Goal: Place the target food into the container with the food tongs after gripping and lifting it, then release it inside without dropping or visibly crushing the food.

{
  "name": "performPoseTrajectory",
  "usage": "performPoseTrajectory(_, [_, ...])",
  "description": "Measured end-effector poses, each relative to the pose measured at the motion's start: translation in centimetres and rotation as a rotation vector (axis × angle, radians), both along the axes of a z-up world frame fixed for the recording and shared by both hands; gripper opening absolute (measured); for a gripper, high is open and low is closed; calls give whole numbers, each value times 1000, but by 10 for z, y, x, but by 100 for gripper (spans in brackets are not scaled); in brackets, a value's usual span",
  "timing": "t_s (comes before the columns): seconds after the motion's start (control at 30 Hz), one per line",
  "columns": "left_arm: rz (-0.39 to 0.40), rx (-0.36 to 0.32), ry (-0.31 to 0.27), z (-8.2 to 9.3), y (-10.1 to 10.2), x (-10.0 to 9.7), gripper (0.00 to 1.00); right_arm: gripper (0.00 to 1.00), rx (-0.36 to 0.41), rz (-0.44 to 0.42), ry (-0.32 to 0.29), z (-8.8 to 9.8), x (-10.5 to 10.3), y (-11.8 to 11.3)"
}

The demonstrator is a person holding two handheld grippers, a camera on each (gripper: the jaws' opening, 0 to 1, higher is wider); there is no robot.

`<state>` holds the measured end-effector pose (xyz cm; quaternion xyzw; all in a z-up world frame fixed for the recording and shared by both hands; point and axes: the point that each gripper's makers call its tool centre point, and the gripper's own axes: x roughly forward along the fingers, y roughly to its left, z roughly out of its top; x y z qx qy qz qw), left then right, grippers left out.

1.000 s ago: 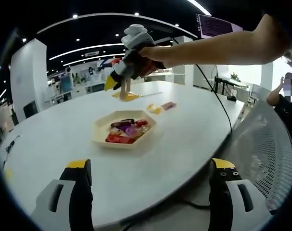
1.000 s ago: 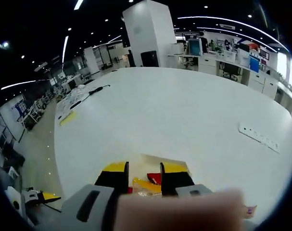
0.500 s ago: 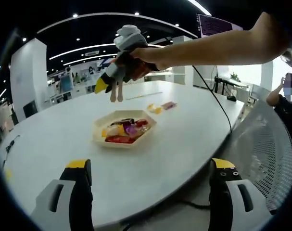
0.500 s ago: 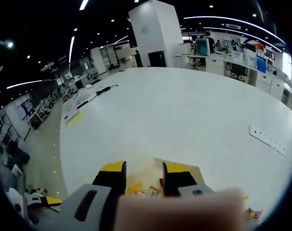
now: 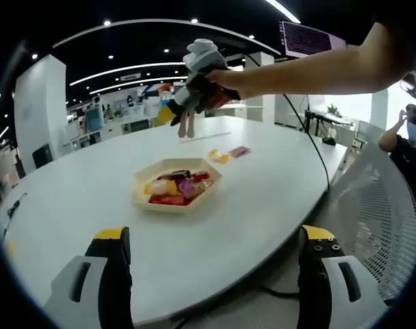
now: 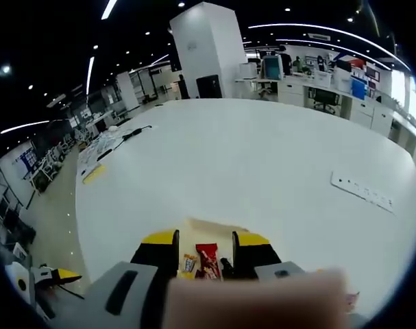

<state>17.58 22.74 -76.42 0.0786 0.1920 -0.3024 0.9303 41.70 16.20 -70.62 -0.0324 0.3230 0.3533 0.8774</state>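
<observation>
Two tools | left tool [image 5: 214,264] jaws apart | right tool [image 6: 202,252] clamps tongs [image 5: 186,123] above tray [image 5: 175,182]

1. The left gripper view looks from low at the near edge of a large white oval worktop [image 5: 91,199], facing across it. Its own jaws rise wide apart at the bottom of the picture.
2. In this view a hexagonal tray [image 5: 176,186] of food sits at middle distance, with the right gripper [image 5: 187,110] held high above and beyond it.
3. The right gripper view looks steeply down from above the worktop [image 6: 262,157], facing its far side and the office beyond.
4. The tray [image 6: 211,228] lies close beneath this camera, seen between its own jaws.
5. Both views share the worktop and the tray.
</observation>
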Motion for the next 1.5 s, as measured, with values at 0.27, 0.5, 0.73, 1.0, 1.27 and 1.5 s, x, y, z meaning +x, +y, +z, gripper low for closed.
performPoseTrajectory(0.27, [-2, 10, 19, -3, 0, -1, 99, 30, -5, -40, 17, -5, -7, -24])
performPoseTrajectory(0.5, [-2, 13, 22, -4, 0, -1, 99, 30, -9, -78, 14, -3, -6, -48])
performPoseTrajectory(0.73, [1, 8, 11, -2, 0, -1, 99, 30, -9, -105, 0, -5, -1, -64])
performPoseTrajectory(1.0, [6, -1, -4, 1, 1, -1, 99, 30, -13, -126, 3, -26, 2, -81])
performPoseTrajectory(1.27, [15, -6, -17, 3, 1, 0, 99, 31, -19, -153, 6, -41, 8, -99])
performPoseTrajectory(1.5, [22, -12, -33, 5, 2, 2, 99, 31, -21, -186, -16, -48, 17, -115])
